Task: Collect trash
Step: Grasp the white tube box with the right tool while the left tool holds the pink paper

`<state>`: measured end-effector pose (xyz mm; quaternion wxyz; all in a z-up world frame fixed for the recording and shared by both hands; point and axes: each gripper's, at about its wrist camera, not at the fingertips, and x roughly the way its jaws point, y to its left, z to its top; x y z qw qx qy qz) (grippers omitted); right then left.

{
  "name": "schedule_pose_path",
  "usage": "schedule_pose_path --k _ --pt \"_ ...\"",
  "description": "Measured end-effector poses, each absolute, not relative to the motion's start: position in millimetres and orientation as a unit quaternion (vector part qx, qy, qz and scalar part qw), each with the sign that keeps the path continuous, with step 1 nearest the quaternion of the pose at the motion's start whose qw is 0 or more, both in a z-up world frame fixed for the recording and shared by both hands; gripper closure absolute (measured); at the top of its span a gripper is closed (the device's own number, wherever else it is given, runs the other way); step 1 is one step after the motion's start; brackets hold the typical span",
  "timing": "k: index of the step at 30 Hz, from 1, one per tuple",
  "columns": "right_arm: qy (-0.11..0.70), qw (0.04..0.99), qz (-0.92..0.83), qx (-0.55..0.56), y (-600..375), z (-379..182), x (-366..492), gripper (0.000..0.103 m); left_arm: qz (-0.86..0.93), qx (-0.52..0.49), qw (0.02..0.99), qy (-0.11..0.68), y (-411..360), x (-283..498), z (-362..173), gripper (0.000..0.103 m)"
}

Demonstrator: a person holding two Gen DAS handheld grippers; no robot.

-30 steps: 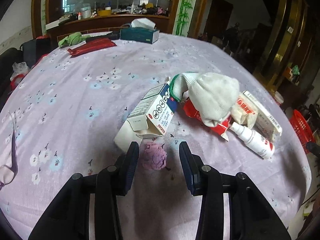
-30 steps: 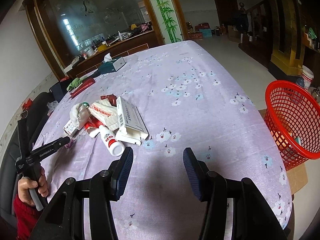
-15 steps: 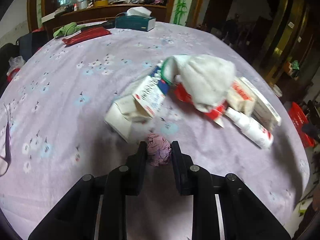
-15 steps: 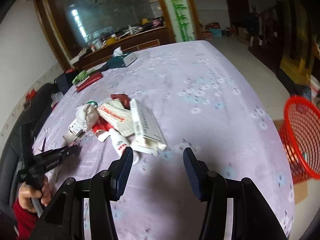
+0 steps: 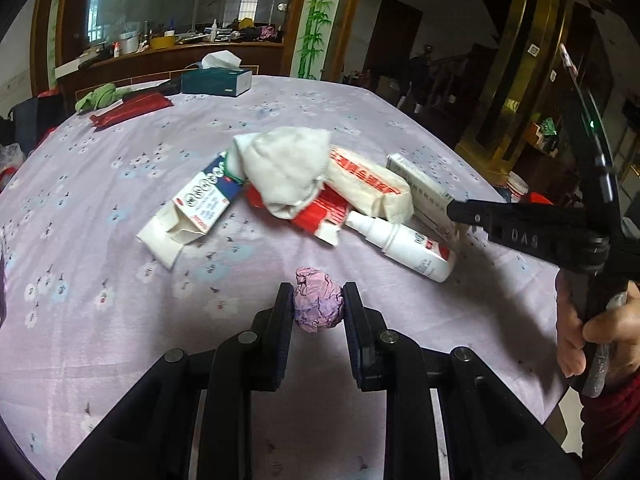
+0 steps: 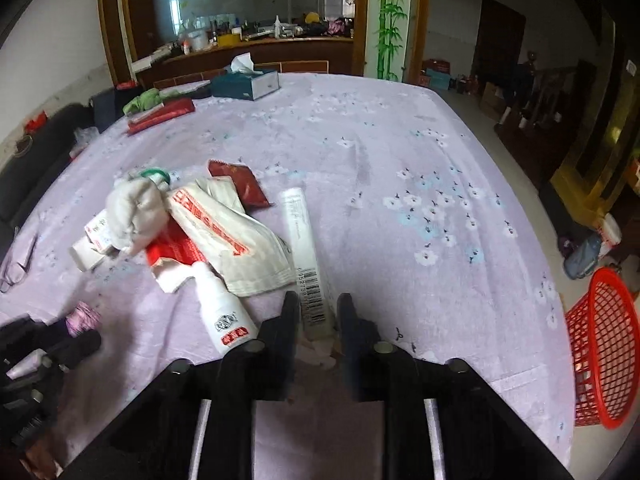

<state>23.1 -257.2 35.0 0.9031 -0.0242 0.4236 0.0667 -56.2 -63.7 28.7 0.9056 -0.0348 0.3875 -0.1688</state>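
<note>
The left gripper [image 5: 318,307] was clenched on a crumpled purple paper wad [image 5: 319,305], both fingers pressed against its sides, low over the tabletop [image 5: 100,240]; whether the wad had cleared the cloth could not be told. The wad looked very light and soft, likely to squash rather than slip, so a hold across its middle seemed enough.

The right gripper [image 6: 318,314] had its fingers narrowly parted around the near end of a long white carton [image 6: 306,252] with a barcode; whether the pads actually touched it was unclear. The carton appeared light and fairly stiff, yet held at one end it would probably droop or twist, and a firmer hold might crush its walls.

Just beside that carton lay a white spray bottle [image 6: 224,310], smooth and round, likely to roll if nudged. Beyond sat a heap of printed bags, a red wrapper and a white sock [image 5: 286,168] draped over an opened medicine box [image 5: 192,212]. A red basket [image 6: 602,350] stood on the floor off the right edge, well apart from the heap, presumably where the trash belonged.
</note>
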Motion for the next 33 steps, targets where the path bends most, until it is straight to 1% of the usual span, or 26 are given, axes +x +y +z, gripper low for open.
schedule_pose_path --k 3,9,17,18,20,22,24,25,28,33 --pt "0.415 0.908 0.061 -0.013 -267 39 17 0.084 -0.164 -0.03 0.91 0.38 -71 -59 27 0.08" --pt "0.406 0.909 0.086 0.044 -285 45 -11 0.084 -0.163 -0.017 0.915 0.368 -86 -61 26 0.08" --pt "0.431 0.894 0.106 0.066 -286 31 -19 0.083 -0.164 -0.009 0.914 0.372 -91 -57 22 0.08" --pt "0.431 0.894 0.106 0.063 -284 31 -18 0.082 -0.164 -0.01 0.913 0.374 -91 -56 22 0.08" --pt "0.432 0.894 0.101 0.06 -283 29 -16 0.075 -0.163 -0.009 0.913 0.374 -91 -56 21 0.08" --pt "0.436 0.892 0.097 0.063 -285 25 -14 0.065 -0.162 -0.008 0.913 0.374 -92 -56 21 0.08" --pt "0.436 0.892 0.097 0.068 -286 23 -13 0.065 -0.161 -0.007 0.914 0.373 -92 -57 21 0.08" --pt "0.433 0.893 0.098 0.067 -286 24 -13 0.07 -0.161 -0.007 0.913 0.374 -92 -57 21 0.08" --pt "0.428 0.897 0.097 0.06 -285 27 -15 0.08 -0.16 -0.002 0.914 0.373 -94 -57 21 0.08" --pt "0.425 0.899 0.089 0.061 -290 29 -19 0.082 -0.16 -0.003 0.914 0.373 -94 -58 21 0.08"
